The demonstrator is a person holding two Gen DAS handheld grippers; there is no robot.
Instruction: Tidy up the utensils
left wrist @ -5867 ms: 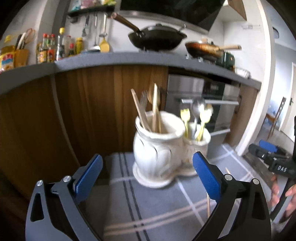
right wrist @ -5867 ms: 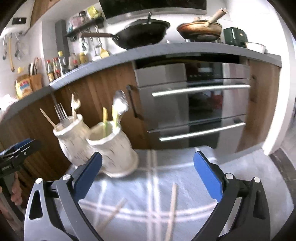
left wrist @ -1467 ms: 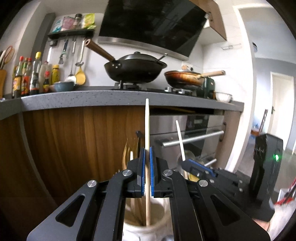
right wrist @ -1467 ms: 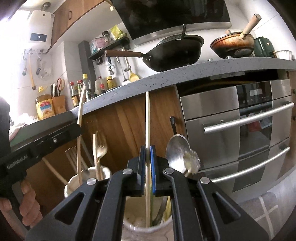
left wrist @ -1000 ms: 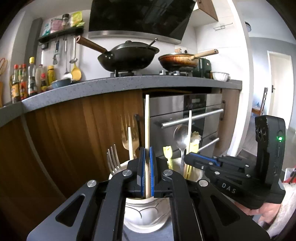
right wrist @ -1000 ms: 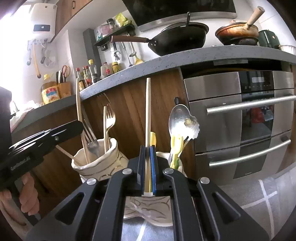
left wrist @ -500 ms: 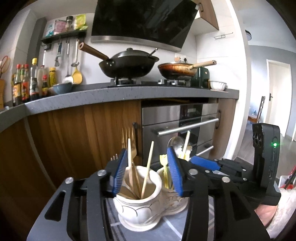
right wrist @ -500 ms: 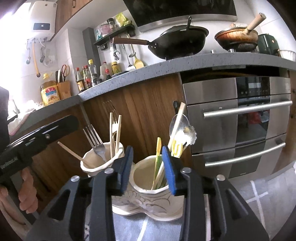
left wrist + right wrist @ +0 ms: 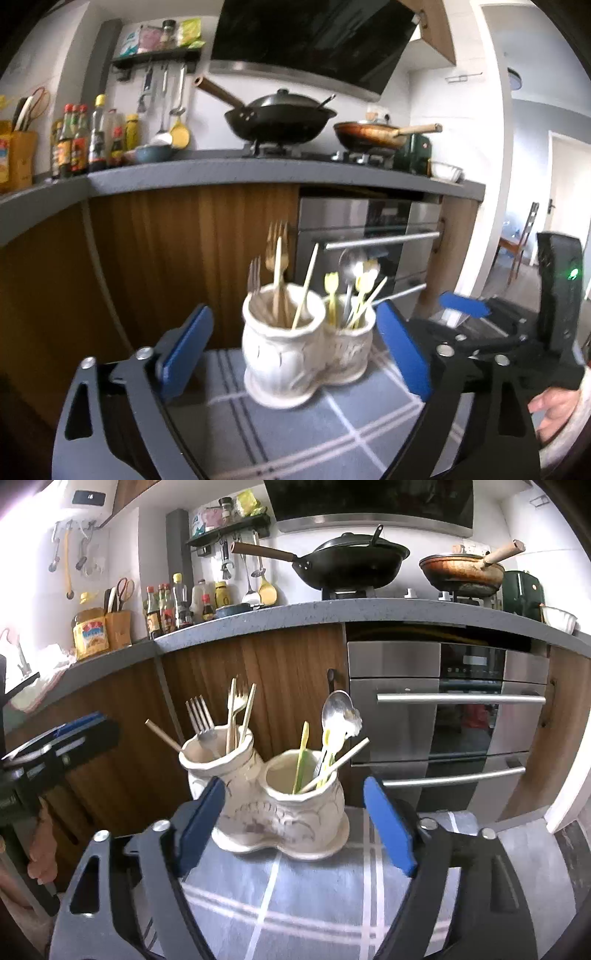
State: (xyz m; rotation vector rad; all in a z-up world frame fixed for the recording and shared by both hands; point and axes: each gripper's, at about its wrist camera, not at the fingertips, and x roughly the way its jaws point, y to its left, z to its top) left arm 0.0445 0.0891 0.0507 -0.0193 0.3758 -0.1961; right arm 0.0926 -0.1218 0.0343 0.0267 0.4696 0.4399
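Utensils: stand handle-down in a white ceramic twin-cup holder (image 9: 280, 805), which sits on a grey checked cloth (image 9: 317, 915) in front of the wooden cabinet (image 9: 288, 672) and oven (image 9: 454, 716).
Holder layout: two joined cups on one base; upright storage keeps the working ends up and easy to pick out.
Left cup (image 9: 218, 753): forks and wooden chopsticks together; I count two forks (image 9: 201, 716) and about three sticks, one leaning far out to the left (image 9: 162, 734).
Right cup (image 9: 299, 779): one metal spoon (image 9: 338, 709), a few yellow-green handled pieces (roughly three, overlapping, hard to separate), and one chopstick (image 9: 340, 762) leaning on the rim.
Sorting judgement: that lone chopstick sits among spoons, so it looks misfiled.
Left gripper (image 9: 295, 354): blue pads spread wide, empty, flanking the holder without touching it.
Right gripper (image 9: 295, 823): likewise spread wide and empty, just short of the holder.
Loose utensils: none visible on the cloth.
Progress: appears nearly finished.
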